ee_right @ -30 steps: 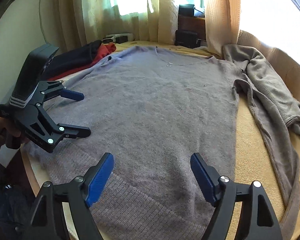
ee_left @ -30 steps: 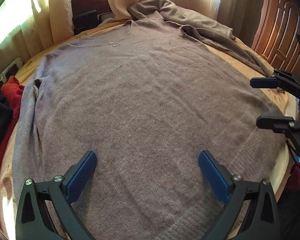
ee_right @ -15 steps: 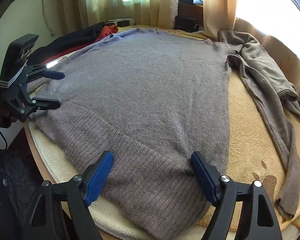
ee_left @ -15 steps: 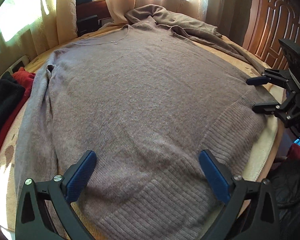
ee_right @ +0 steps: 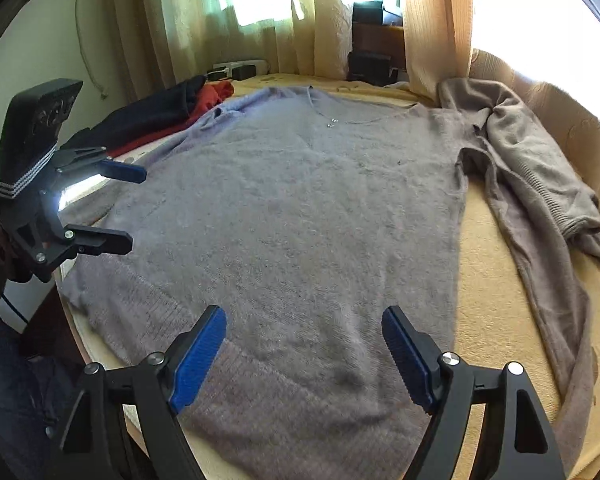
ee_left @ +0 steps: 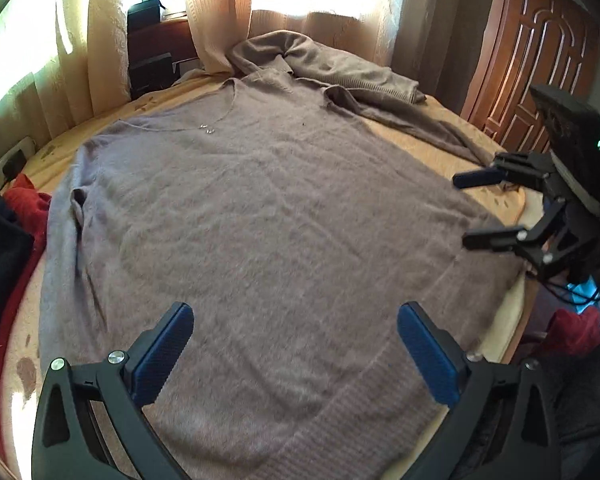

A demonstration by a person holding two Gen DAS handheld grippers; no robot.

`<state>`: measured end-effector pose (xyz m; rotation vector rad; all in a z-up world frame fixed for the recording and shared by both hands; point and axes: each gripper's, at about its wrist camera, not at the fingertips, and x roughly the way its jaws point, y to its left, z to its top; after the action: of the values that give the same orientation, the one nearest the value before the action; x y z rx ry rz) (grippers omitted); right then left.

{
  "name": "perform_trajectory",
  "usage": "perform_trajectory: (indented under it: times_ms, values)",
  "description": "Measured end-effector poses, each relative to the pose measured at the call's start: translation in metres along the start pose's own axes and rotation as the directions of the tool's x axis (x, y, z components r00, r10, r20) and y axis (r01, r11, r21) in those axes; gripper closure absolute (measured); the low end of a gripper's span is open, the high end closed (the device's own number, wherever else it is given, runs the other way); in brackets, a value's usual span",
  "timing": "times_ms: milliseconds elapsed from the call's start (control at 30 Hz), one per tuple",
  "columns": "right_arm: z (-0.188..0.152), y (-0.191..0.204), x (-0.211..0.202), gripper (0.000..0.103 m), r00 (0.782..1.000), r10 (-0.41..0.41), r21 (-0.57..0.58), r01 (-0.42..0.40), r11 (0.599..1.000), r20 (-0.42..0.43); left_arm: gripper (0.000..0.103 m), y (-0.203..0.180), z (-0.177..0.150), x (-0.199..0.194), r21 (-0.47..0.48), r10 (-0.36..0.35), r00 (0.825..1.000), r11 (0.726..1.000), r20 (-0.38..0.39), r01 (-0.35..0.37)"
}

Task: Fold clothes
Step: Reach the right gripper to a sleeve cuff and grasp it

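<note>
While fuzzy grey knit sweater (ee_left: 260, 240) lies flat | left tongs (ee_left: 292, 354) apart | right tongs (ee_right: 304, 354) apart

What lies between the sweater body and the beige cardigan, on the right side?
The sweater's right sleeve, lying on bare yellow blanket, beside the cardigan; the right wrist view shows it.

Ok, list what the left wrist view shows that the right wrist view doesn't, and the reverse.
Left wrist only: the carved wooden door and the right tool, open, beside the sweater's hem. Right wrist only: the power strip by the curtains and the left tool, open, at the opposite hem side. Both: the grey sweater spread flat, the beige cardigan, and the red garment.
</note>
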<state>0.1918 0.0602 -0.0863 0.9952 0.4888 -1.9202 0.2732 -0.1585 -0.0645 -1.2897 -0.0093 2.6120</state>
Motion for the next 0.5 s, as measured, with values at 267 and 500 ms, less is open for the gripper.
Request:
perform_trajectory:
  times_ms: [267,500]
  values:
    - [-0.023,-0.01,-0.013,0.02,0.999,-0.042,0.039,0.041,0.998,0.01,0.001,0.004,0.009,0.039,-0.05,-0.021,0.994,0.999,-0.106,0.016]
    - [-0.072,-0.111,-0.1,0.042,0.9,-0.431,0.354,0.385,0.852,0.059,0.001,-0.007,0.058,0.028,-0.036,-0.047,0.999,0.998,0.003,0.047]
